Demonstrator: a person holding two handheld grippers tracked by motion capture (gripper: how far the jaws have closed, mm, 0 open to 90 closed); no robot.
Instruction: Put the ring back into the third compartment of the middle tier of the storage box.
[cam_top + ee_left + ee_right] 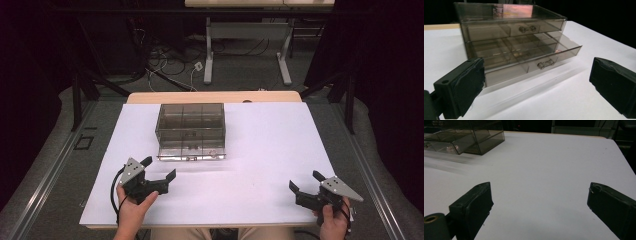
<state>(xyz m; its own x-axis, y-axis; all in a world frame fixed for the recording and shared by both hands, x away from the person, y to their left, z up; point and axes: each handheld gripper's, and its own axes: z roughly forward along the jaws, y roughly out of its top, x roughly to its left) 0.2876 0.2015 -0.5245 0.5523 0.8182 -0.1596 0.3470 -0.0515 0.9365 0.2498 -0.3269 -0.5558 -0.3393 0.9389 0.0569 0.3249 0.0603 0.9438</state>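
A smoky see-through box with two drawers (190,125) stands at the middle back of the white sheet. Its lower drawer (534,62) is pulled partly out toward me, and the upper drawer (511,31) is in. Each drawer front carries a small clear handle (545,64). A small pale thing (449,149) lies in the open drawer's front corner. My left gripper (160,167) hovers just in front of the box's left side, open, with nothing between its jaws (537,72). My right gripper (304,179) is held near the front right of the sheet, open and empty (540,190).
The white sheet (260,145) covers a wooden table whose far edge (215,97) shows behind the box. Beyond it stand another table's metal legs (209,55) with cables on the floor. Dark curtains hang at both sides.
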